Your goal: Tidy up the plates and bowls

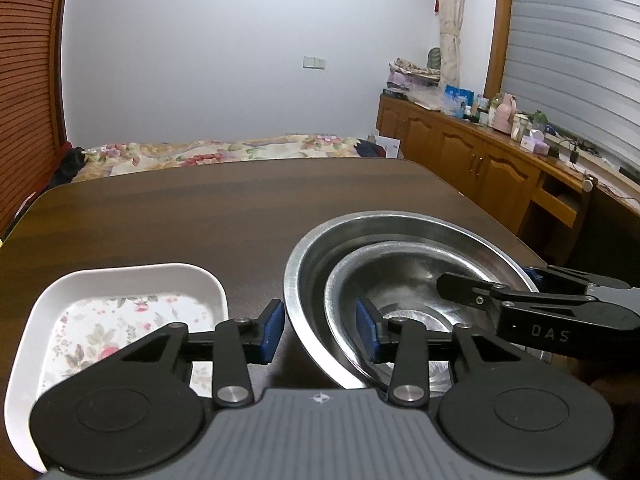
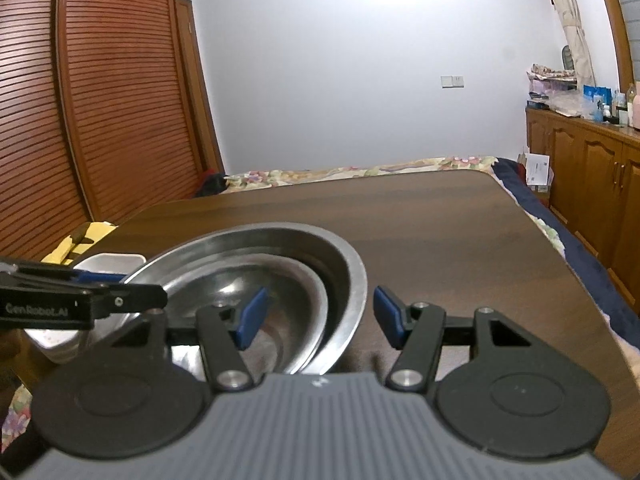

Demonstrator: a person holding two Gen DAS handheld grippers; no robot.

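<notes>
Two steel bowls sit nested on the dark wooden table (image 1: 180,216): a small bowl (image 1: 404,280) inside a large bowl (image 1: 384,222). My left gripper (image 1: 320,332) straddles their left rims, one blue pad outside the large bowl and one inside the small bowl, with small gaps showing. My right gripper (image 2: 320,320) straddles the right rim of the large bowl (image 2: 352,292), its left pad over the small bowl (image 2: 288,300), and is open. Each gripper also shows in the other view, right gripper (image 1: 496,280) and left gripper (image 2: 120,288). A white floral rectangular dish (image 1: 120,304) lies left of the bowls.
Beyond the table's far edge is a bed with a floral cover (image 1: 224,150). A wooden sideboard (image 1: 480,152) crowded with bottles runs along the right wall. A louvred wardrobe (image 2: 100,100) stands on the left, and yellow items (image 2: 76,242) lie off the table's left corner.
</notes>
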